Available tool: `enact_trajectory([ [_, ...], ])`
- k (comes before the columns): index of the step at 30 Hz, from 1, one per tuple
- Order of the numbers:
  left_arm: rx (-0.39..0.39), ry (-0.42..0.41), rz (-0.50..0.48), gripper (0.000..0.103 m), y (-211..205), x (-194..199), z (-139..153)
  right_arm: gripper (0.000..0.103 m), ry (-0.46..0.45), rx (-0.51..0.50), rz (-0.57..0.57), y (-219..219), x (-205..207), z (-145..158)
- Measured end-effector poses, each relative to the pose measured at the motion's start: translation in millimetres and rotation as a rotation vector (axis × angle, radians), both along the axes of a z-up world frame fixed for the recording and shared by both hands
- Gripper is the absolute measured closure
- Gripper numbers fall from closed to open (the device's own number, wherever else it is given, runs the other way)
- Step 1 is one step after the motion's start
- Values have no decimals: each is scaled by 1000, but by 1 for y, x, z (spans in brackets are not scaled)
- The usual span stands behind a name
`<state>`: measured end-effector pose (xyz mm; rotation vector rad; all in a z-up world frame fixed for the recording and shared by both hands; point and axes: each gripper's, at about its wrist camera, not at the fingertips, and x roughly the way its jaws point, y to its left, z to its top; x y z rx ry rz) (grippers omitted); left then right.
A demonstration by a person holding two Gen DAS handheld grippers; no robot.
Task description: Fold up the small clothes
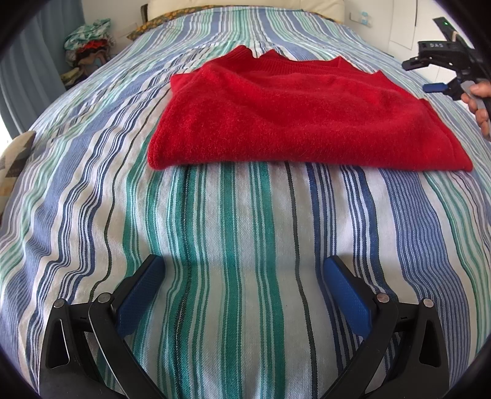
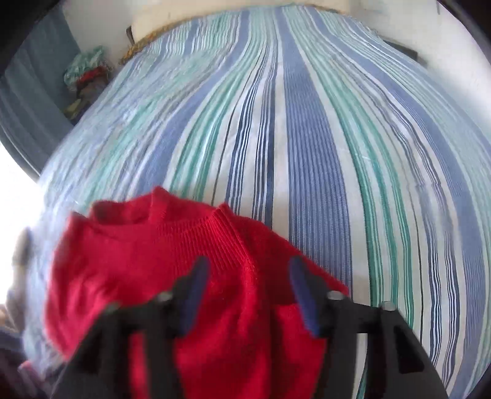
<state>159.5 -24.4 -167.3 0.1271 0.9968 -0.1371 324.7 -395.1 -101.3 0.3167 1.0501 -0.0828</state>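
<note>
A folded red fuzzy sweater (image 1: 294, 113) lies flat on the striped bedspread (image 1: 233, 233), its ribbed collar at the far side. My left gripper (image 1: 242, 270) is open and empty, above the bedspread just short of the sweater's near folded edge. My right gripper (image 2: 248, 270) is open, hovering over the sweater (image 2: 159, 264) near its collar; this view is motion-blurred. The right gripper also shows in the left wrist view (image 1: 429, 73) at the far right, held by a hand, beside the sweater's right edge.
A pile of mixed clothes (image 1: 89, 46) sits off the bed at the far left. A patterned cushion (image 1: 15, 159) lies at the left edge. A cream headboard (image 1: 245, 6) and a yellow pillow edge (image 1: 153, 24) are at the far end.
</note>
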Motion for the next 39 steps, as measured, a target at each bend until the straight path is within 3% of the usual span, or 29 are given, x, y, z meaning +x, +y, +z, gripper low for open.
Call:
enact_trajectory([
  [3,0,0,0,0,0,0,0,28,-58,110,-98,-29,-36,9],
  [7,0,-2,0,0,0,0,0,27,-8,248,-203,-54,-76,-22],
  [11,0,-7,0,0,0,0,0,24,-71,454,-241,-56,-107,-52],
  [15,-1,-7,0,0,0,0,0,19,-101,614,-218,-40,-104,-62],
  [16,-1,-6,0,0,0,0,0,27,-79,610,-201,-34,-100,-62],
  [17,-2,-6,0,0,0,0,0,62,-44,571,-175,-25,-94,-61],
  [18,-4,-4,0,0,1,-1,0,83,1,496,-154,-15,-87,-58],
  [19,-7,-2,0,0,1,-2,0,94,29,413,-160,-9,-84,-54],
  [22,-11,19,1,0,2,0,3,94,-12,326,-173,7,-82,-28],
  [25,-54,90,26,2,10,3,12,94,-77,248,-60,50,-66,14],
  [29,-305,129,113,2,48,-4,37,94,-113,215,127,131,-33,53],
  [31,-334,101,151,2,65,-5,45,94,-102,200,207,180,-17,54],
  [33,-305,67,169,2,75,-3,47,94,-80,132,275,230,-6,41],
  [35,-283,76,200,2,82,2,42,94,-60,77,334,272,-1,22],
  [37,-326,109,233,2,91,6,33,93,-33,71,376,307,2,3],
  [39,-366,134,256,2,98,7,27,76,4,95,435,331,3,-14],
])
